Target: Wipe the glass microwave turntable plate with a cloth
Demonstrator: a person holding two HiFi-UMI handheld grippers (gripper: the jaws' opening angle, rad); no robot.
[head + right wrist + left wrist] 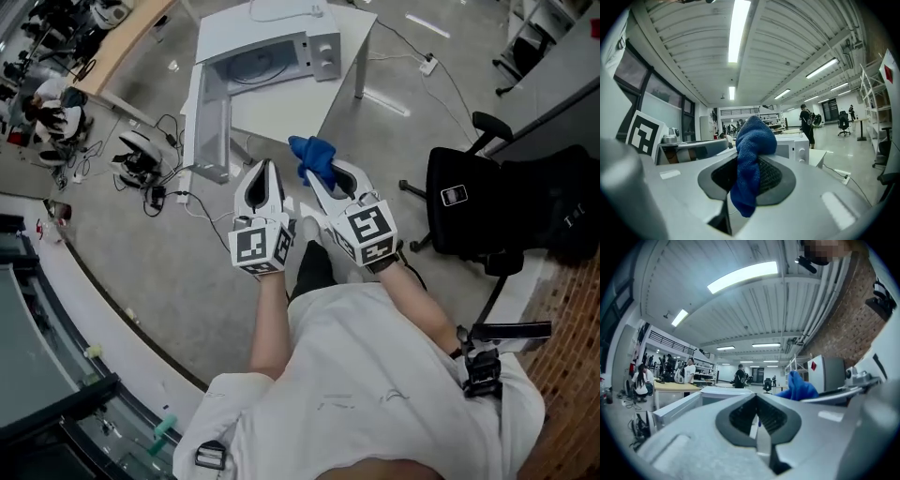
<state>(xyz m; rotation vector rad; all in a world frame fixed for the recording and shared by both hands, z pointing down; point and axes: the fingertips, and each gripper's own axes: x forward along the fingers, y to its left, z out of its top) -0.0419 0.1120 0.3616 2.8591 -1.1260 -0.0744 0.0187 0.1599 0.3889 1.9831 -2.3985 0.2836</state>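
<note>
I read the left tool (263, 169) as jaws together, nothing between them. Right tool (312, 178) is clamped on the blue cloth (751, 154), which bunches above the tips and hangs below them. Tools are side by side, apart. Ahead of both, the microwave (281, 52) sits on the white worktop (281, 108), door open. I can only faintly make out the glass plate (251, 66) inside.

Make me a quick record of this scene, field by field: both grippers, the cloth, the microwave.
left gripper: shut, empty
right gripper: shut on the blue cloth
microwave: on white table, door open
turntable plate: seems to lie inside the microwave, untouched
wiping: not yet begun
</note>
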